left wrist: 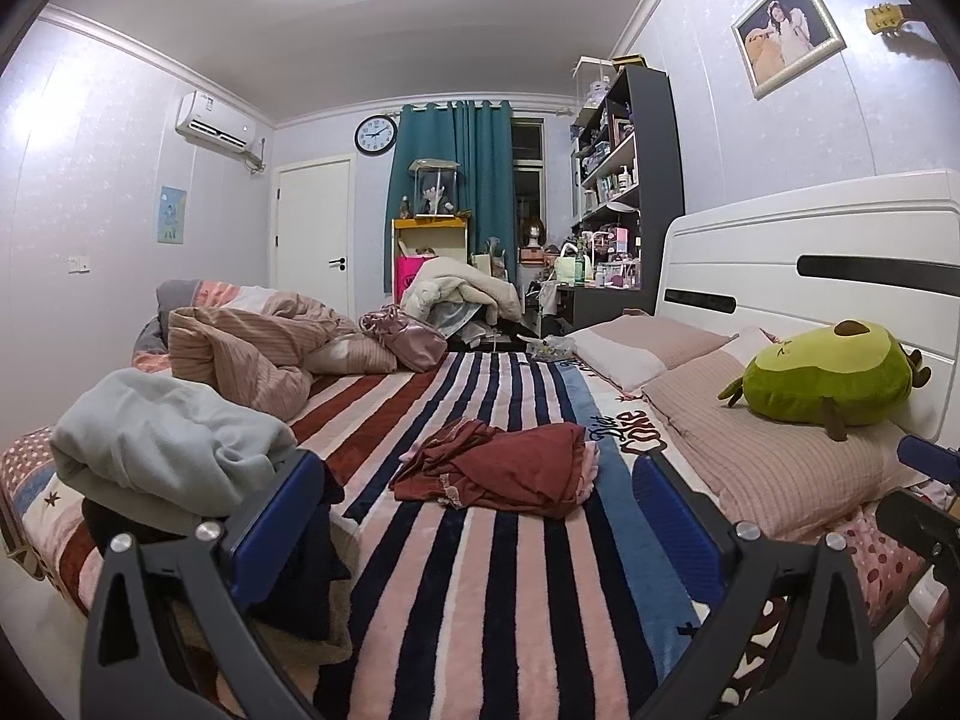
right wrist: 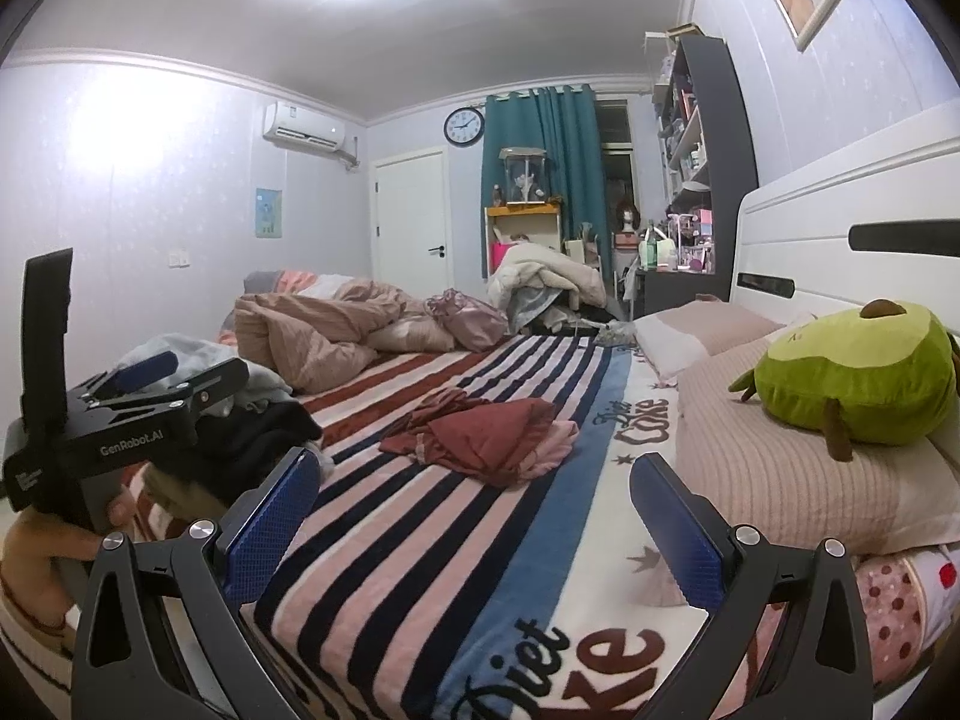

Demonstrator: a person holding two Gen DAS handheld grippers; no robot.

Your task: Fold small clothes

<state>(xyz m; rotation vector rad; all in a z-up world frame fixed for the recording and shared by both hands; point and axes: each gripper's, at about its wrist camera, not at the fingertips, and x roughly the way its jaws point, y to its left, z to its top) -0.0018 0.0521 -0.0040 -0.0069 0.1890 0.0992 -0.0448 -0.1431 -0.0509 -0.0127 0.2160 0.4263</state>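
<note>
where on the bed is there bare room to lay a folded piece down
Free: the striped blanket between the open left gripper and the crumpled red garment, and beyond it toward the pink bag. Crowded: clothes pile on the left, pillows and avocado plush on the right.

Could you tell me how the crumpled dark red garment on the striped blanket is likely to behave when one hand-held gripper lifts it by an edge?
The dark red garment lies in soft, irregular folds, so it will probably drape limply rather than hold shape. It looks thin, so likely light. Its layers overlap a pink piece, which might drag along across the plush striped blanket.
</note>
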